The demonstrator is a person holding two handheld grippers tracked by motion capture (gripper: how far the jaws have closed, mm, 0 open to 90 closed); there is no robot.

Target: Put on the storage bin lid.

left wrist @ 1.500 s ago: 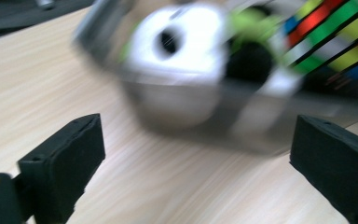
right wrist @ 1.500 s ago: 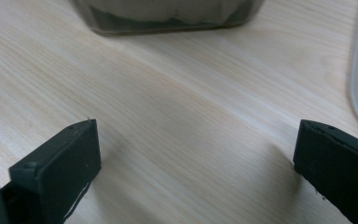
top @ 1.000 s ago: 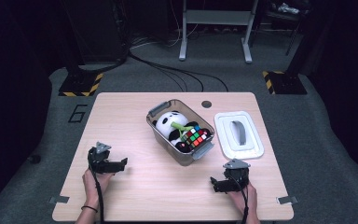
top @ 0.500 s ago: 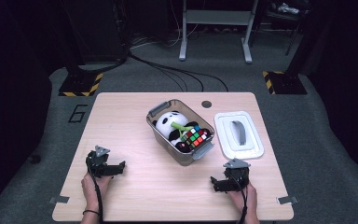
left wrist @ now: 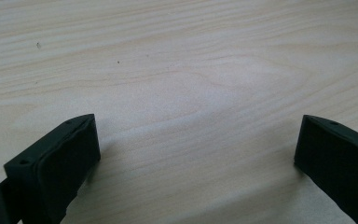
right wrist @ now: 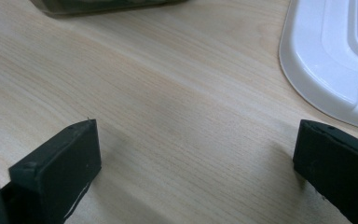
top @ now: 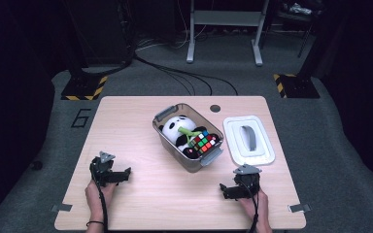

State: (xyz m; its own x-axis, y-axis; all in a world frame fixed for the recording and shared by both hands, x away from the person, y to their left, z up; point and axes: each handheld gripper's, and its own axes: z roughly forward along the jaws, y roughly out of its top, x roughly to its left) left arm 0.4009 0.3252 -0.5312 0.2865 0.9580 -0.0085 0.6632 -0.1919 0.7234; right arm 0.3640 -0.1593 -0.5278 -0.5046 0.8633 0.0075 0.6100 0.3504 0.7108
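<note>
A clear plastic bin [top: 164, 139] stands mid-table, holding a panda plush [top: 175, 125] and a colourful puzzle cube [top: 204, 142]. Its white lid [top: 249, 140] lies flat to the bin's right, and its edge [right wrist: 317, 79] appears in the right gripper view. My left gripper [top: 125, 173] rests low over the table near the front left, jaws wide apart over bare wood [left wrist: 191, 116], open. Near the front right, my right gripper [top: 222, 190] is also open with nothing between its jaws [right wrist: 196, 144], just in front of the lid and the bin's base [right wrist: 107, 5].
The wooden table [top: 141, 204] has a round grommet hole [top: 215, 108] near its back edge. Grey floor surrounds it, with cables [top: 175, 73], a metal stand [top: 223, 29] and yellow-black striped bases [top: 84, 88] behind.
The left gripper has come back toward the front edge and lower over the table. The right gripper has hardly moved.
</note>
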